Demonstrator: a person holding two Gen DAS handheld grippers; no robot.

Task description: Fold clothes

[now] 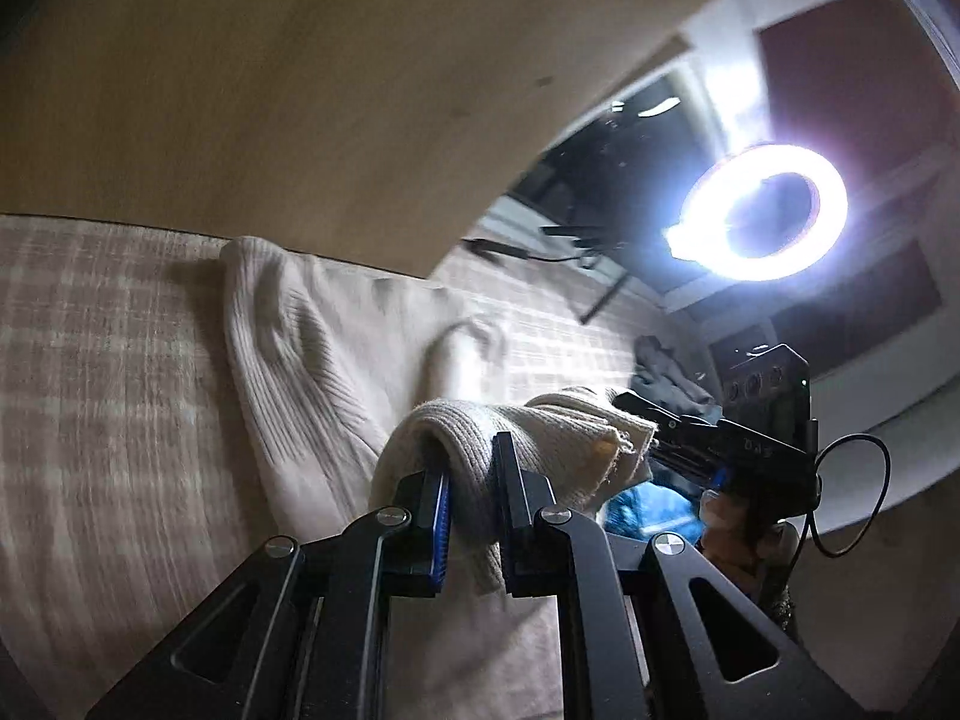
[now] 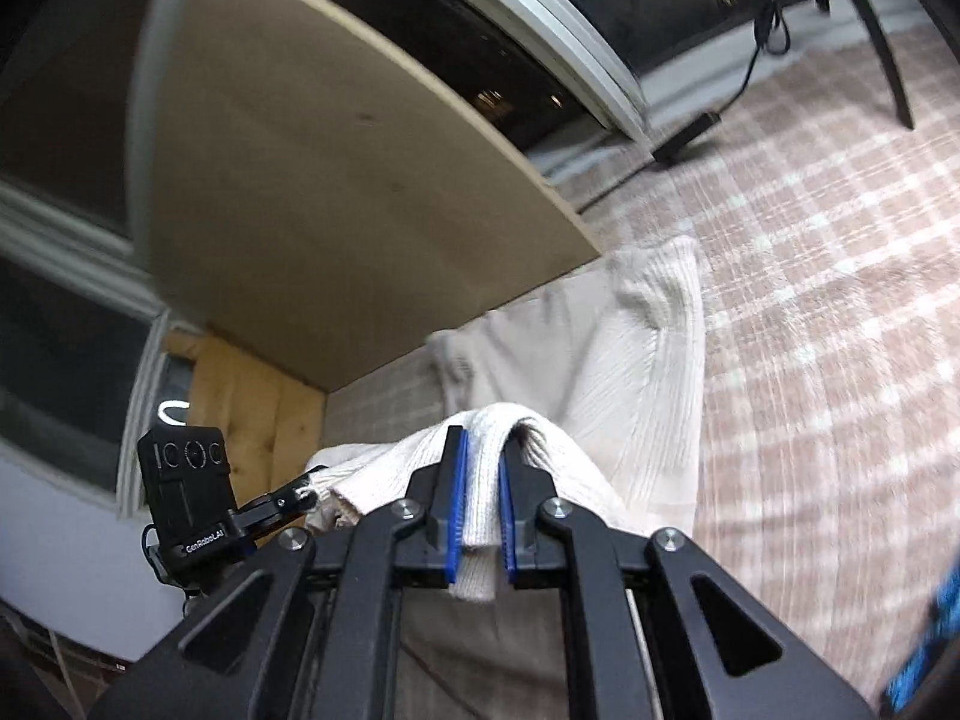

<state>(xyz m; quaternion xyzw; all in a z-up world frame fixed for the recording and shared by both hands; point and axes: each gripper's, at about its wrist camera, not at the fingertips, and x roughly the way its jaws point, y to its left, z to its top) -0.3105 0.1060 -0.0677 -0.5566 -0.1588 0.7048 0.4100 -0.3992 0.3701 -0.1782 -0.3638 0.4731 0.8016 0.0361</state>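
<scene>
While the cream sweater (image 1: 312, 330) is draped over a checked cloth (image 1: 90, 360) (beside a wooden board (image 1: 300, 90)), one edge is clamped by the left gripper (image 1: 471, 468) and another by the right gripper (image 2: 480, 468).

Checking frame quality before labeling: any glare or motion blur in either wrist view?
Left wrist view: the ring light blows out with haloed glare; the plaid cover smears with motion blur, while the left gripper and its pinched cream sweater stay sharp. Right wrist view: no glare; plaid streaked, the right gripper crisp; fisheye bends the wooden board.
</scene>
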